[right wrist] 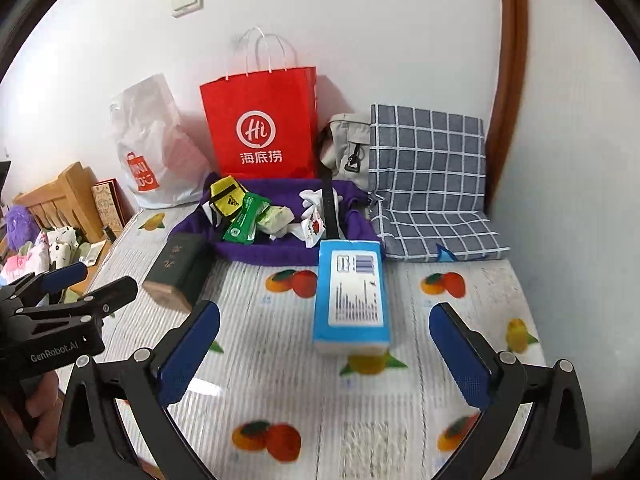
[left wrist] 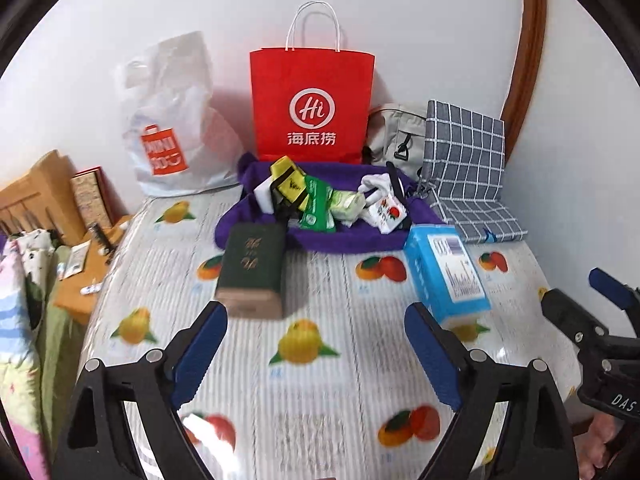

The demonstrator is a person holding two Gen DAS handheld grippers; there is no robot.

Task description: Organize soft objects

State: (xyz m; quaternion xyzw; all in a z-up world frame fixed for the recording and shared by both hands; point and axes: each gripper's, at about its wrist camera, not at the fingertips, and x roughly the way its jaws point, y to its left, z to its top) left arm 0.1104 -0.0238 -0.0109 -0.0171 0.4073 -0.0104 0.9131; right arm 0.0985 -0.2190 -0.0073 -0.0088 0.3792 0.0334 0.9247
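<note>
A blue tissue pack [right wrist: 350,296] is lying on the fruit-print tablecloth [right wrist: 280,392], its long side running away from me toward the wall. It is sitting straight ahead of my right gripper [right wrist: 324,356], just beyond the fingertips, slightly left of the midpoint between them. A dark green pack [left wrist: 252,272] is lying to its left, also lengthwise, just ahead of my left gripper [left wrist: 316,352]. I am holding both grippers spread wide with nothing between the jaws. Behind both packs, a purple cloth tray [left wrist: 352,236] is holding socks and small packets. A red paper bag [left wrist: 312,104] is standing against the wall. I judge the right hand nearer the blue pack.
</note>
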